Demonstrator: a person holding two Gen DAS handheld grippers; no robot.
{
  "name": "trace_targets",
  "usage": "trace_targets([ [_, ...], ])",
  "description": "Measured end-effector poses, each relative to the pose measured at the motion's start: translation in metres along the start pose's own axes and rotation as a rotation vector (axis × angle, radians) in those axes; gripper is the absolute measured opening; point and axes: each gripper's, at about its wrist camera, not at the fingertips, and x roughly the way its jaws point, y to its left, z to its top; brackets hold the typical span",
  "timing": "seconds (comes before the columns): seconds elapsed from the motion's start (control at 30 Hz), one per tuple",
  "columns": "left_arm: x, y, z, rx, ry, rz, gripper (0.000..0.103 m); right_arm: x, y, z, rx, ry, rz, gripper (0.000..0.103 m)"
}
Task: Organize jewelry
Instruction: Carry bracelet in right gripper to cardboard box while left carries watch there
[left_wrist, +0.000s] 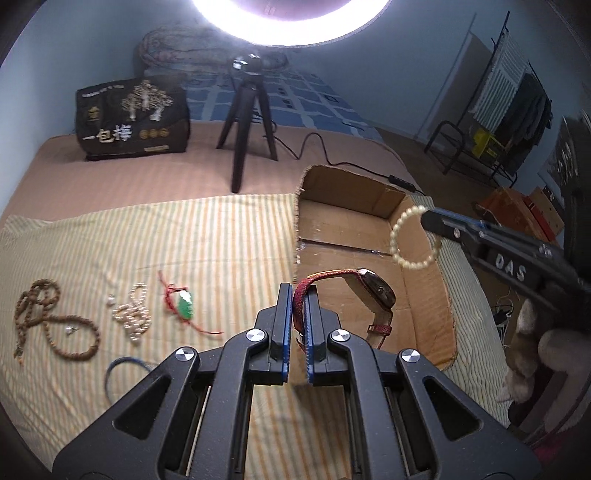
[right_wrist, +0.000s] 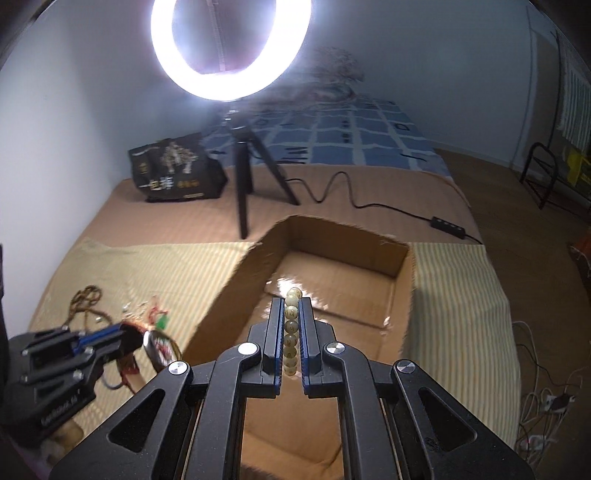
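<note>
My left gripper (left_wrist: 298, 295) is shut on the red strap of a wristwatch (left_wrist: 373, 291), held in the air at the left wall of the open cardboard box (left_wrist: 428, 295). My right gripper (right_wrist: 291, 306) is shut on a pale bead bracelet (right_wrist: 291, 332), held over the box (right_wrist: 332, 291); the bracelet hangs from it in the left wrist view (left_wrist: 413, 240). On the striped cloth (left_wrist: 184, 240) lie a brown bead necklace (left_wrist: 55, 321), a pearl strand (left_wrist: 133, 314), a green pendant on red cord (left_wrist: 184, 306) and a blue bangle (left_wrist: 125, 365).
A ring light on a black tripod (left_wrist: 247, 122) stands behind the box, its cable (left_wrist: 332, 158) trailing right. A black printed bag (left_wrist: 133, 118) sits at the back left. A clothes rack (left_wrist: 509, 110) and boxes stand on the floor at right.
</note>
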Motion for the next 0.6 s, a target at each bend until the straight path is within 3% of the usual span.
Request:
trace_targets([
  [0.6, 0.053, -0.032, 0.005, 0.022, 0.059, -0.018, 0.004, 0.051, -0.046, 0.009, 0.060, 0.079, -0.043, 0.006],
])
